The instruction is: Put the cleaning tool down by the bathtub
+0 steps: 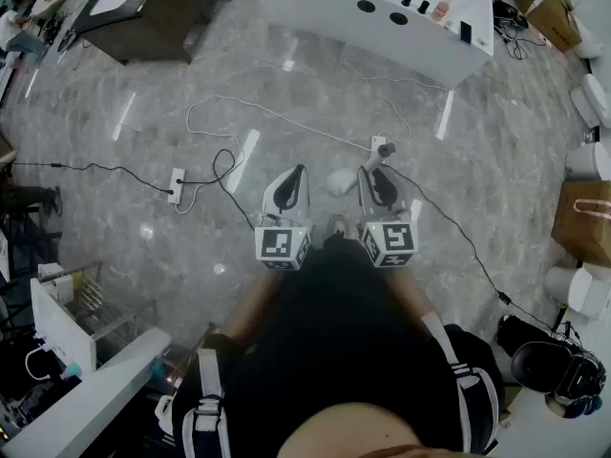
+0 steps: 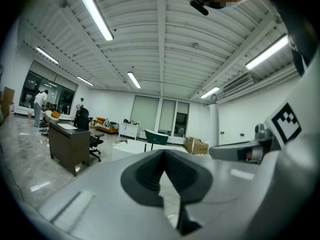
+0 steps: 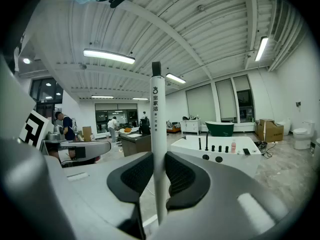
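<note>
1. Right now, the cleaning tool [image 3: 157, 114] is held upright in the right gripper [image 3: 159, 156]. Its white pole is pinched btwn the two dark pads, w/ the jaws set fairly wide by the pole's thickness.
2. Upright hold is prob. chosen so the long pole is carried clear of floor and body.
3. Nothing is held by the left gripper [image 2: 164, 154]. Its jaw tips are brought together, and only floor is seen thru the gap behind them. It is held level beside the right one, prob. just parked out of the way.
4. The bathtub [image 1: 382, 17] is seen far ahead, slightly right, well apart from both grippers. Small bottles are stood on its rim.
5. Cables [image 1: 226, 181] and a power strip [image 1: 177, 185] are laid on the floor ahead, so a snag/trip risk is judged for the approach.
6. Task is judged early: tool not yet set down by the tub.
</note>
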`<state>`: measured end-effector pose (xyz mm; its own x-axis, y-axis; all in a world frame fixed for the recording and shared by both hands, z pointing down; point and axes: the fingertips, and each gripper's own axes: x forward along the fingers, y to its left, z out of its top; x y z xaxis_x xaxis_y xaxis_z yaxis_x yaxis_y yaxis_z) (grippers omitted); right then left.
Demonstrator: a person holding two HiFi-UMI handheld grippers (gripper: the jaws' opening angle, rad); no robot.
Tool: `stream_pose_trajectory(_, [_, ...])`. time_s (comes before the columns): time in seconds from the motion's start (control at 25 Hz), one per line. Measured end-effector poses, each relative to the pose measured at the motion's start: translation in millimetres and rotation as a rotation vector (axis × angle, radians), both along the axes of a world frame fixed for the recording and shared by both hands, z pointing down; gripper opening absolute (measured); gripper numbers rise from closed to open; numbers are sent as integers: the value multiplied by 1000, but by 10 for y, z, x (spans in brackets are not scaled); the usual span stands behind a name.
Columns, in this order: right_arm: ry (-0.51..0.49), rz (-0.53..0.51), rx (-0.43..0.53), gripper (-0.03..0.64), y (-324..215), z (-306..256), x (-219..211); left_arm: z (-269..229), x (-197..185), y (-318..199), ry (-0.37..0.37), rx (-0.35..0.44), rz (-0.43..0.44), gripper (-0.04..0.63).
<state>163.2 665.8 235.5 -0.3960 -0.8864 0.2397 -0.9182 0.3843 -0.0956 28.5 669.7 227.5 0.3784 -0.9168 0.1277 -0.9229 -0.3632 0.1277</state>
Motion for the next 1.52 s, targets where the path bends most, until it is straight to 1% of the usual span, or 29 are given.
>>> stream_pose_trajectory(0.44, [10,-2,-1,81,23,12,-179,7,-145,23,-4,0,15,8])
stream_pose_trajectory(0.68, [-32,10,-1,81,46,4,-260,15,-265,50,6,3,9,8])
stream_pose_trajectory(0.84, [-24,10,-1,81,37,-11,-357,-27,-364,43,9,13,9,8])
stream_pose_trajectory(1.08, [-17,24,7,81,60,-35,-572,-61,-605,85,1,35,18,8])
stream_pose_trajectory(1.24, [-12,47,14,81,84,-58,-719,-44,-803,118,10,28,31,8])
stream_pose_trajectory(1.4, [-9,70,26,81,85,-37,-820,-38,-965,128,17,44,42,8])
stream_pose_trajectory(1.52, [-5,80,22,81,73,-27,-885,1,-1057,117,20,29,43,8])
